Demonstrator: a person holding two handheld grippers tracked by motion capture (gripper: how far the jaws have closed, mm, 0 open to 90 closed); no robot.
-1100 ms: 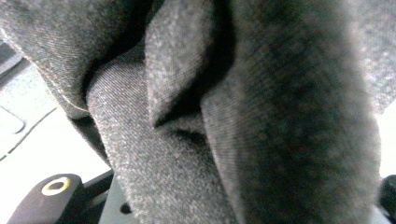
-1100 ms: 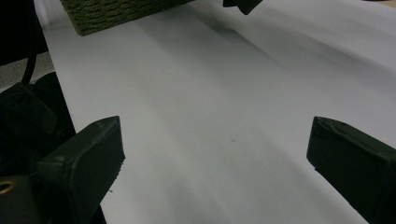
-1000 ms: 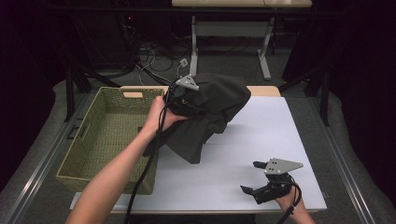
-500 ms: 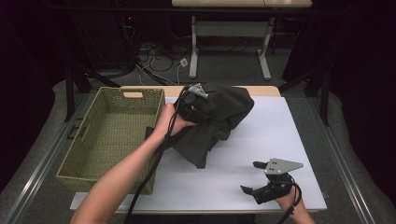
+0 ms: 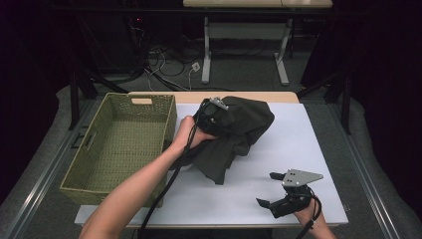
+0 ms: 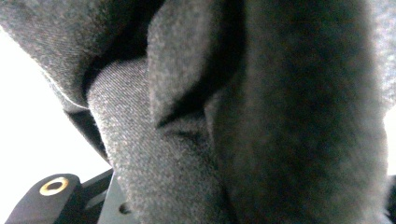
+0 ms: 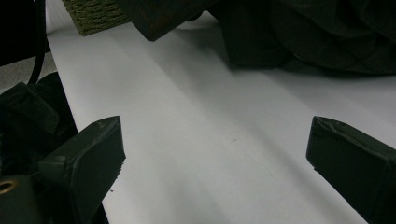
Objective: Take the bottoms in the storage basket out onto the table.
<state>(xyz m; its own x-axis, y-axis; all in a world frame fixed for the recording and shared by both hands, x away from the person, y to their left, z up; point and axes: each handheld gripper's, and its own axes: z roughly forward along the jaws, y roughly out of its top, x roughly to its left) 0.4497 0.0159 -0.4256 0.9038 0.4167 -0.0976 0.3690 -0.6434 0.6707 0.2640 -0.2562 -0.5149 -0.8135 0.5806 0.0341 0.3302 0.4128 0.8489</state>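
the left gripper [image 5: 211, 117], clamped on the dark garment [image 5: 239, 132], has lowered it onto the table [image 5: 318, 149] just beside the wicker basket [image 5: 119, 144]; the right gripper [image 5: 278, 191] rests open, well apart.

In your left gripper view the dark garment [image 6: 224, 112] sits so close to the lens that its folds blur and run off every edge, and it covers your left gripper's [image 5: 215, 117] jaws, so you cannot see how they meet the cloth. From above, the same fabric hides those jaws and drapes over part of the white table [image 5: 308, 149]. Your right gripper [image 7: 215, 154] has both jaws cut off by the bottom edge of its own view, where the woven basket [image 7: 93, 16] shows as a cropped corner.
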